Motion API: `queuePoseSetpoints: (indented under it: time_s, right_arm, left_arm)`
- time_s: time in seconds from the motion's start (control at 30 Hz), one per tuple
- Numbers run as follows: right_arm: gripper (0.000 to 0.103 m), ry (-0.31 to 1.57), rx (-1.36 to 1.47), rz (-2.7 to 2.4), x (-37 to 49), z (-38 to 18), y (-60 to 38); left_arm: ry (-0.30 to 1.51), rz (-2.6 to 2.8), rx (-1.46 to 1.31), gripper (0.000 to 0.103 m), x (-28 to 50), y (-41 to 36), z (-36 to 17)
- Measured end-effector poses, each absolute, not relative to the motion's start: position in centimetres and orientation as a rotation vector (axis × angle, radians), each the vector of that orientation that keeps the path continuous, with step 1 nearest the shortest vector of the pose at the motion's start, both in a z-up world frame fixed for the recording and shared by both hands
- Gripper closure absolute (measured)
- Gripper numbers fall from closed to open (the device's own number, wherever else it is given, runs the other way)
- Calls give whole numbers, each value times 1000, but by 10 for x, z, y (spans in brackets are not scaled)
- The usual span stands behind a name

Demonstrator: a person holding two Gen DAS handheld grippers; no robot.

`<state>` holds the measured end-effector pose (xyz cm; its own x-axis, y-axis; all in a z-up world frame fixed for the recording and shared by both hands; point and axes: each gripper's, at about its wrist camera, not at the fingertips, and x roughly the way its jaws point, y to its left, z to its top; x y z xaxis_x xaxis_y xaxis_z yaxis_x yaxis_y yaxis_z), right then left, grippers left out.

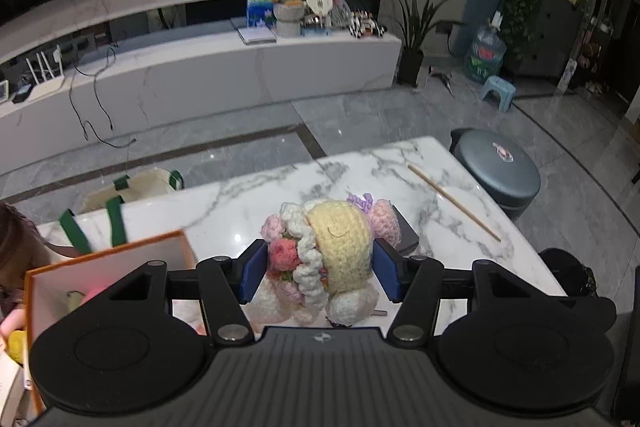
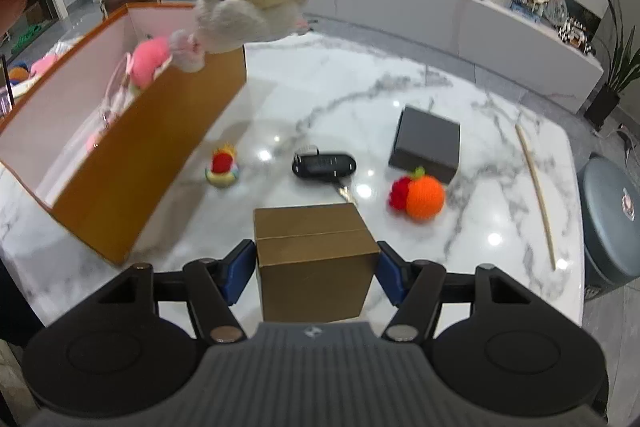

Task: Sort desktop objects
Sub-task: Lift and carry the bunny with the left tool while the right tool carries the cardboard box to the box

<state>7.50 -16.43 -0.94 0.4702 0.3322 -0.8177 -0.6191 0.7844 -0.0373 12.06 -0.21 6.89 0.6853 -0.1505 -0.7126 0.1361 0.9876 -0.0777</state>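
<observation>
The open orange cardboard box with pale pink inner walls (image 2: 132, 155) stands at the left of the white marble table (image 2: 320, 99); inside it lie a pink crocheted plush toy (image 2: 150, 61) and other soft items too blurred to name. No writing can be read on any box.

The left hand-held gripper (image 1: 320, 273) is clenched on a cream, pink and white crocheted doll (image 1: 340, 247), its blue pads pressing both sides; the right wrist view shows the doll hanging in the air over the orange box's far corner.

The right hand-held gripper (image 2: 316, 269) grasps a small closed brown cardboard box (image 2: 316, 259) between its blue pads.

On the table lie a dark grey flat box (image 2: 426, 145), an orange crocheted fruit with red flower (image 2: 420, 197), a black car key (image 2: 324, 165), a small red-and-rainbow crocheted piece (image 2: 222, 167) and a thin wooden stick (image 2: 536, 191).
</observation>
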Motion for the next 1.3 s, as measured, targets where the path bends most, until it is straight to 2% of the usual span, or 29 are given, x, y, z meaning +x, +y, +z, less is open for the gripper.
queuePoseSetpoints:
  time_s: [0.3, 0.37, 0.43, 0.63, 0.9, 1.3]
  right_arm:
    - [37, 793, -344, 674, 68, 34, -121]
    - [37, 764, -338, 706, 65, 46, -107]
    - [37, 739, -335, 739, 61, 56, -93]
    - [37, 691, -353, 831, 45, 74, -46]
    - [37, 725, -420, 912, 36, 56, 6]
    - [37, 816, -527, 978, 30, 12, 52]
  left_arm:
    - [739, -113, -44, 37, 90, 43, 97]
    - [729, -98, -49, 38, 85, 53, 100]
    - [724, -82, -53, 44, 78, 65, 105]
    - [728, -38, -67, 44, 64, 98, 107]
    - [769, -4, -62, 44, 54, 128, 92]
    - [924, 32, -30, 45, 51, 154, 37]
